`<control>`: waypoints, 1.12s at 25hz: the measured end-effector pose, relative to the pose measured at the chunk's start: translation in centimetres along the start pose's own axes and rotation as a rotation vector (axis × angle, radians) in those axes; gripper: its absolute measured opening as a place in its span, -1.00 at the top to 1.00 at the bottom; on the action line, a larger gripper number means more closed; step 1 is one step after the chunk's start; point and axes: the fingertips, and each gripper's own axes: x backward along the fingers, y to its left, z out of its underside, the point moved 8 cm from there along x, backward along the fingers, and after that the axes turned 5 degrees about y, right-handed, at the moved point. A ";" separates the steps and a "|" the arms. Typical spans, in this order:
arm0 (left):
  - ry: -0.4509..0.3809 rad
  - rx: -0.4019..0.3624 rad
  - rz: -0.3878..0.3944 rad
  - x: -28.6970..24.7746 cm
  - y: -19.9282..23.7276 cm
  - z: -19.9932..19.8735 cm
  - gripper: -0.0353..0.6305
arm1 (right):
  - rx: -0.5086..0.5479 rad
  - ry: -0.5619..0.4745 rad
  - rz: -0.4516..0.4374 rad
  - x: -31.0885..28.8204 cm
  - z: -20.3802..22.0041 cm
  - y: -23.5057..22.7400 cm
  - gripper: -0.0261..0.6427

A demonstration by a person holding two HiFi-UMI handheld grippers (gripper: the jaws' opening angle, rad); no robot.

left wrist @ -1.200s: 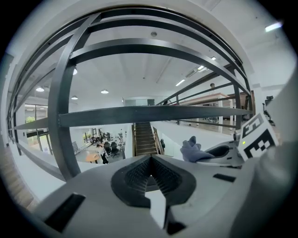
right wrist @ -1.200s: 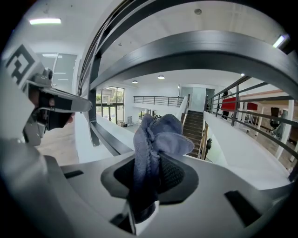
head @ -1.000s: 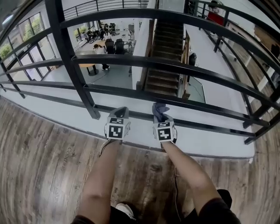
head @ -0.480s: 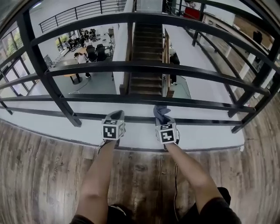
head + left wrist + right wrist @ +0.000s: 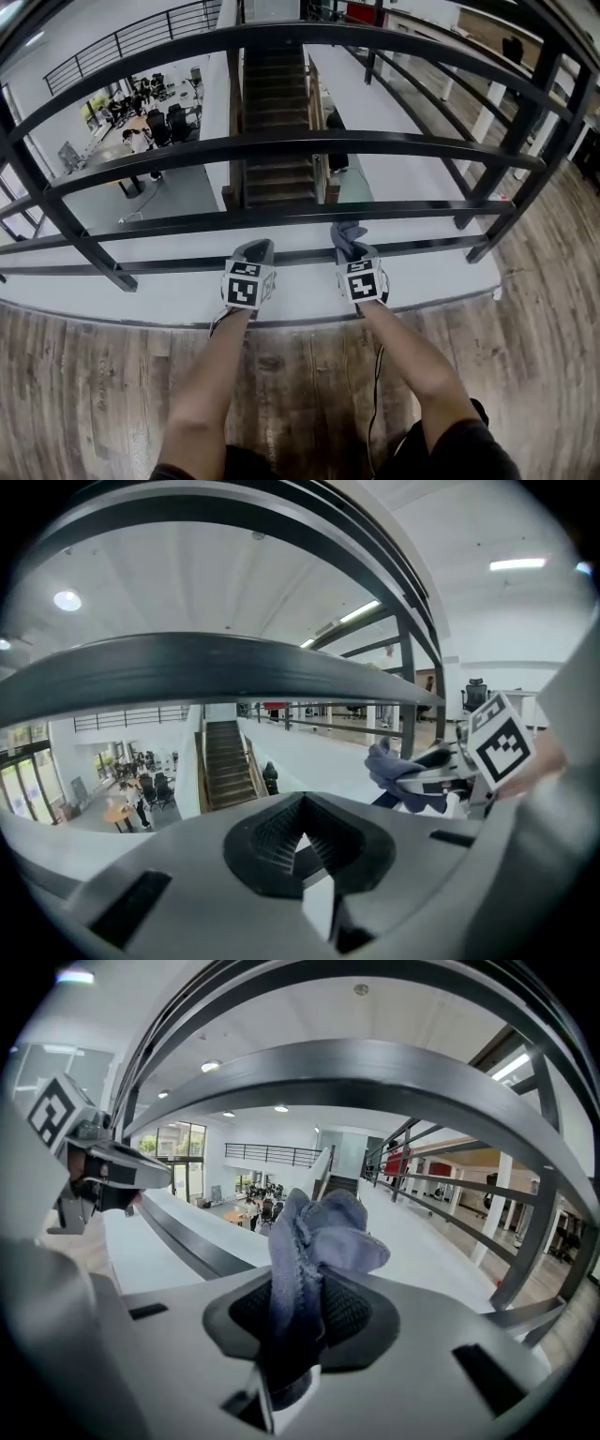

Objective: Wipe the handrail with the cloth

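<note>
1. At the far left, a slanted black post [image 5: 56, 217] carries the handrail [image 5: 394, 141], a railing of four curved black metal bars stacked one above another. Through the bars we look down on a lower hall where people sit at desks [image 5: 136, 117] with dark office chairs.
2. The left gripper [image 5: 255, 249] sits left of centre, held out on a bare forearm [image 5: 216, 375], its tip near the lowest bar [image 5: 169, 263]. In the left gripper view its jaws [image 5: 302, 846] are clenched together with nothing between them, and a broad dark bar of the handrail [image 5: 216, 667] arches just above.
3. Between the two grippers, farther off and below, a dark staircase [image 5: 272, 141] climbs away from us.
4. The right gripper [image 5: 352, 253] is level with the left one and just beside it. It grasps the cloth [image 5: 345, 234], a crumpled blue-grey rag standing upright out of the jaws [image 5: 295, 1340]. The free end of the cloth [image 5: 319, 1232] crosses the lowest bar in the head view; we cannot tell whether it touches the metal.
5. On the right, two more posts [image 5: 520, 141] slope down to a white ledge [image 5: 141, 295] beyond the railing.
6. We stand on a grey-brown wood-plank floor [image 5: 84, 384] of an upper gallery in a bright, white-ceilinged office.
</note>
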 end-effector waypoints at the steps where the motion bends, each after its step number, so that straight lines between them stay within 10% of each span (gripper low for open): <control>1: -0.007 -0.007 0.010 -0.5 -0.8 -0.4 0.89 | -0.008 0.003 0.009 0.2 0.4 -1.1 0.63; 28: -0.093 -0.003 0.183 -11.7 -19.5 -5.9 0.89 | -0.074 0.069 0.237 5.8 10.5 -30.0 0.63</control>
